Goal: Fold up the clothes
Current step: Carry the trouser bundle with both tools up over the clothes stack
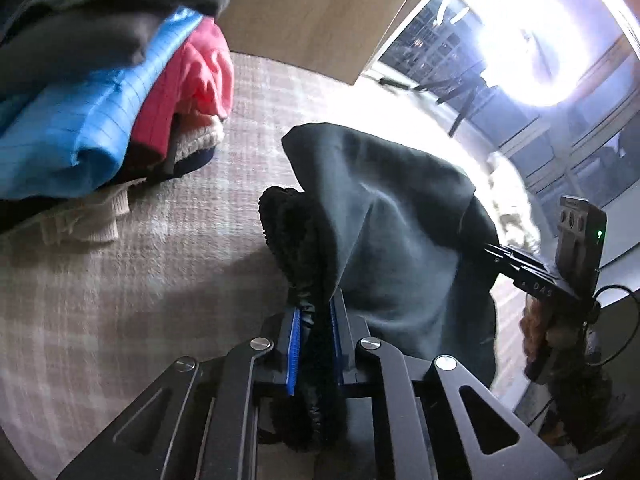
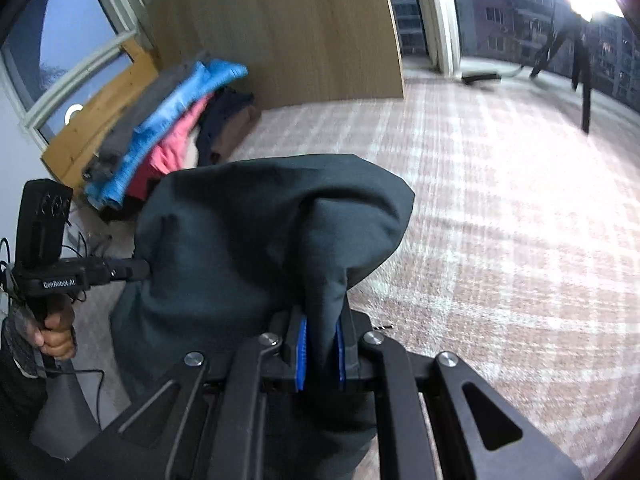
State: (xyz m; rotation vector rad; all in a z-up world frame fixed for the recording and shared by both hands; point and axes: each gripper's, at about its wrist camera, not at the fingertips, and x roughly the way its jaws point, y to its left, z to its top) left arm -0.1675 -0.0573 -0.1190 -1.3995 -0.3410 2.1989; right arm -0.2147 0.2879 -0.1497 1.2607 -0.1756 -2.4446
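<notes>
Dark teal garment (image 1: 400, 208) with black fleecy lining – blue, pink, grey clothes pile (image 1: 100, 92) – beige-pink plaid blanket (image 1: 120, 288)

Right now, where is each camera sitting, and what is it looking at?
Left wrist: rides the left gripper, looking down its fingers at the dark garment it pinches; the right gripper and hand show.
Right wrist: rides the right gripper, also clamped on that garment; the left hand shows.
Shared: garment, clothes pile, plaid blanket.
</notes>
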